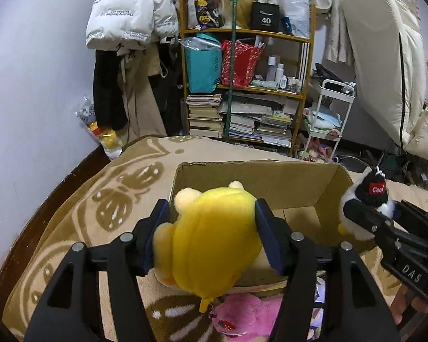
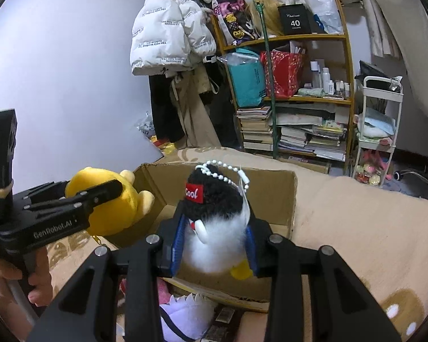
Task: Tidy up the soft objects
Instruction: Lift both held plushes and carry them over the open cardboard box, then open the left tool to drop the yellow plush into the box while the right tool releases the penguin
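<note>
My left gripper (image 1: 211,213) is shut on a yellow plush bear (image 1: 211,245) and holds it over the near left edge of an open cardboard box (image 1: 299,179) on the bed. My right gripper (image 2: 214,228) is shut on a small white plush penguin with a black "Cool" beanie (image 2: 211,208) and holds it over the box's near edge (image 2: 271,185). The penguin also shows in the left wrist view (image 1: 368,196), and the bear in the right wrist view (image 2: 114,199). A pink plush (image 1: 242,316) lies below the bear. A white plush (image 2: 185,316) lies below the penguin.
The box sits on a beige patterned blanket (image 1: 114,199). Beyond the bed stand a cluttered wooden bookshelf (image 1: 248,85), a white trolley (image 1: 328,114) and hanging coats (image 1: 128,14). A rolled mattress (image 1: 385,71) leans at the right.
</note>
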Tool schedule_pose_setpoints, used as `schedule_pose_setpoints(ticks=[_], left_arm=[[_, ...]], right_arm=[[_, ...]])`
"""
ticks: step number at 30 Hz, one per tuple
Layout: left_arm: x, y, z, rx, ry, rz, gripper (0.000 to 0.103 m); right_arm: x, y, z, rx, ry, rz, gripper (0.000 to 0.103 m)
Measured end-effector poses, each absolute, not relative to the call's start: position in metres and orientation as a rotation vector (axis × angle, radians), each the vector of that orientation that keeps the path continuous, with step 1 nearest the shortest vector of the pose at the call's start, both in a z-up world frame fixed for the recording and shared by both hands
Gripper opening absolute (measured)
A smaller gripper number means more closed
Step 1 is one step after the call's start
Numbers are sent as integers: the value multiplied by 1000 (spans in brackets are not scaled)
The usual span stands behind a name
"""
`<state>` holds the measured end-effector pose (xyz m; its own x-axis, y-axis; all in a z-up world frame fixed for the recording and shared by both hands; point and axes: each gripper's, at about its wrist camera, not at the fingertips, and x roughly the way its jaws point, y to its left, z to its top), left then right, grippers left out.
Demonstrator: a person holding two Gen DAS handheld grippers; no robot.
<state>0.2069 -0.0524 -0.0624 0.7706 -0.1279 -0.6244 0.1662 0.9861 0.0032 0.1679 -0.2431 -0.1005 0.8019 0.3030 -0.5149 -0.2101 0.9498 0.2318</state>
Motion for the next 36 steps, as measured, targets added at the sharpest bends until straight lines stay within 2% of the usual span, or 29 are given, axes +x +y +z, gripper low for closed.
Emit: schedule_pose_setpoints(ticks=[2, 8, 10, 12, 15, 19, 21, 25, 27, 36], left_arm=[[207, -53, -64, 67, 676, -149, 62], [206, -56, -65, 95, 678, -135, 73], [205, -54, -63, 84, 675, -134, 80], [205, -51, -62, 74, 675, -132, 83], [206, -47, -61, 62, 687, -117, 85], [203, -41, -60, 28, 697, -110, 94], [200, -38, -58, 17, 699, -118, 95], [191, -37, -52, 17, 690, -135, 97], [184, -36, -50, 15, 683, -137, 99], [152, -27, -38, 42, 670, -116, 99]], right_arm=[[169, -240, -102, 146, 586, 272, 39], [173, -233, -107, 119, 616, 278, 39], [174, -231, -107, 107, 620, 283, 43], [173, -231, -108, 107, 620, 283, 54], [171, -231, -107, 112, 605, 264, 61], [168, -235, -107, 125, 603, 264, 71], [164, -237, -104, 132, 591, 252, 87], [152, -241, -95, 125, 563, 230, 93], [146, -243, -91, 117, 561, 214, 103], [114, -256, -74, 151, 538, 172, 103]])
